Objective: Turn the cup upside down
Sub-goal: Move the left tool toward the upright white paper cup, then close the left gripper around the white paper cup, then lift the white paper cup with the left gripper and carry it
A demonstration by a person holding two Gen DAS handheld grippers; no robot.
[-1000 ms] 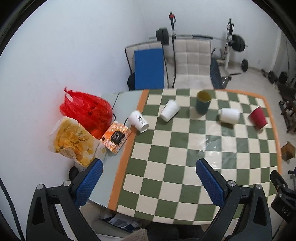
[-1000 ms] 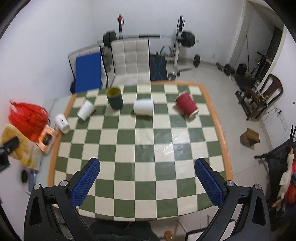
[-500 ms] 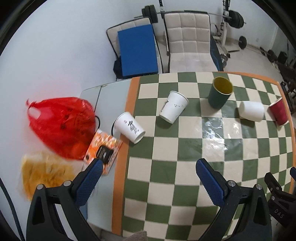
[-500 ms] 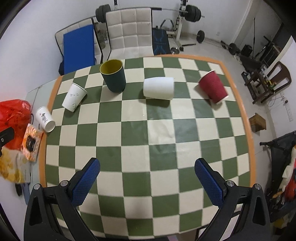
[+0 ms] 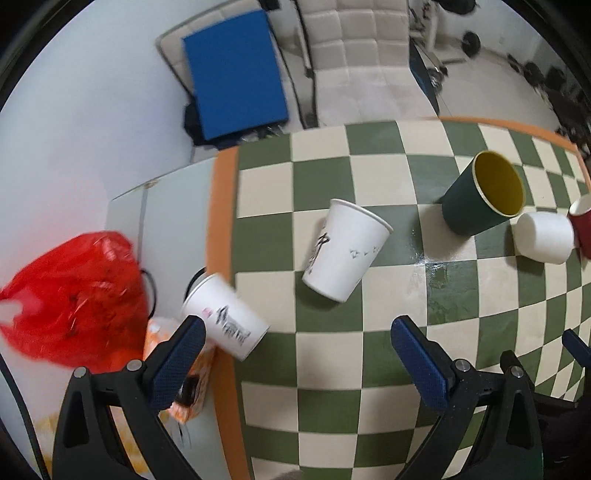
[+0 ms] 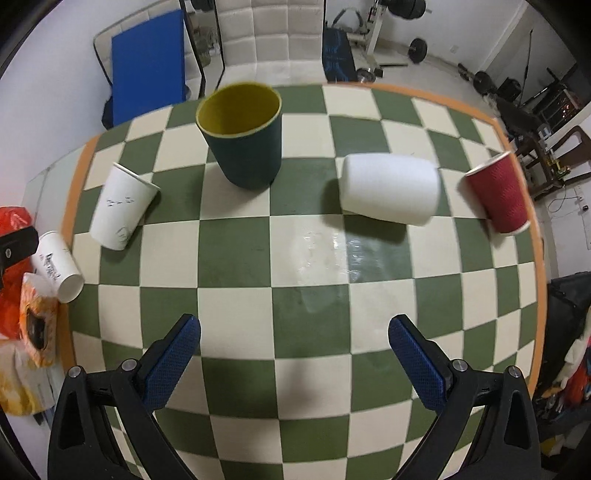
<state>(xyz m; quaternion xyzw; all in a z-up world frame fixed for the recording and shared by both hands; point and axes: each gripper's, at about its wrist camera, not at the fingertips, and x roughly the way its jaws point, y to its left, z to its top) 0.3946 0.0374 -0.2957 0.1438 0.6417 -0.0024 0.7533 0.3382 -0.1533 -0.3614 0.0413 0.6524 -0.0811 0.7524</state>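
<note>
Several cups are on the green-and-cream checkered table (image 6: 236, 302). A dark green cup with a yellow inside (image 6: 242, 138) (image 5: 480, 195) stands upright, mouth up. A tall white paper cup (image 5: 345, 249) (image 6: 120, 206), a small white printed cup (image 5: 225, 319) (image 6: 57, 266), a plain white cup (image 6: 389, 188) (image 5: 545, 238) and a red ribbed cup (image 6: 498, 194) (image 5: 583, 225) all look tipped on their sides. My left gripper (image 5: 295, 352) is open and empty, above the table short of the tall white cup. My right gripper (image 6: 294, 350) is open and empty over the table's middle.
A red plastic bag (image 5: 70, 295), an orange packet (image 6: 37, 321) and a yellow snack bag (image 6: 14, 391) lie on a grey side surface left of the table. Behind the table are a blue pad (image 5: 234, 66), a white padded chair (image 6: 271, 35) and barbell weights (image 6: 417, 46).
Both grippers have moved forward and down toward the table, so the cups look much larger. The left view has swung toward the white cups. The jaws stay open; no cup has moved.
</note>
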